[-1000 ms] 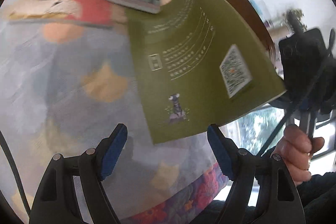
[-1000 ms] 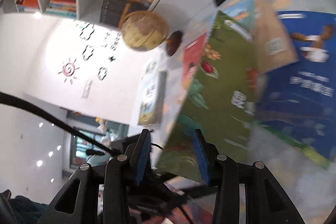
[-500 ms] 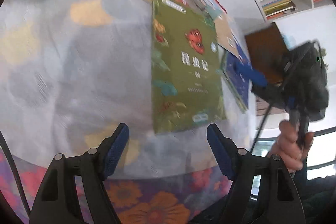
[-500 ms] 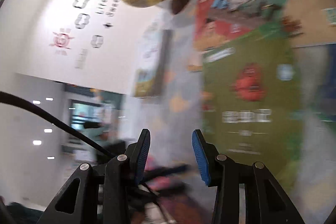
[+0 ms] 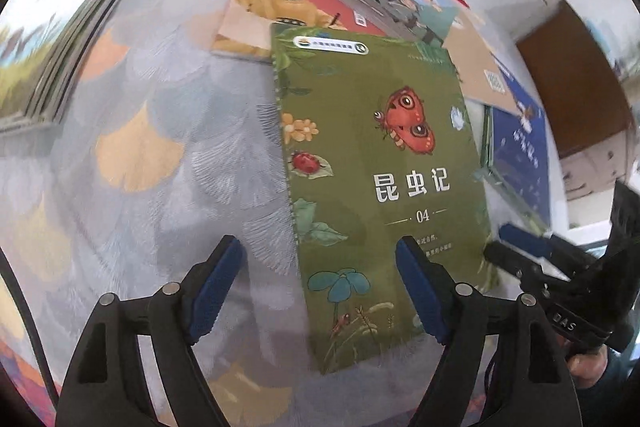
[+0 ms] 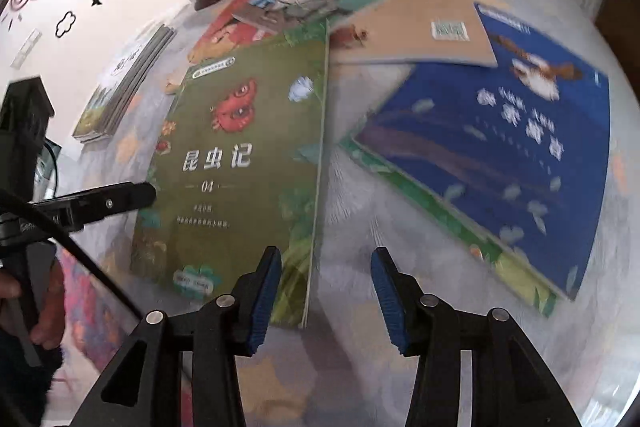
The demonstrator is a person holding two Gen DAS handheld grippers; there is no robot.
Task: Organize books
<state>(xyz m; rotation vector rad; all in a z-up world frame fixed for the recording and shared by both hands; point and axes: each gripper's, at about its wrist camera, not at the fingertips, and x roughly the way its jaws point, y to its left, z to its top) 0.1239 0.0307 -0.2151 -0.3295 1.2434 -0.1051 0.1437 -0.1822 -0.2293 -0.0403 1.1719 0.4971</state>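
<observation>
The green book [image 5: 380, 187] lies flat on the cloth, overlapping the red book [image 5: 264, 3]. The left gripper [image 5: 320, 291] is opening, empty; the right gripper [image 6: 324, 299] is released. Grabbing the thin cover risks bending it.

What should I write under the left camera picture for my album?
Green insect book lies face up on the leaf-patterned tablecloth, overlapping a red book, with the opening left gripper above its near edge.
</observation>
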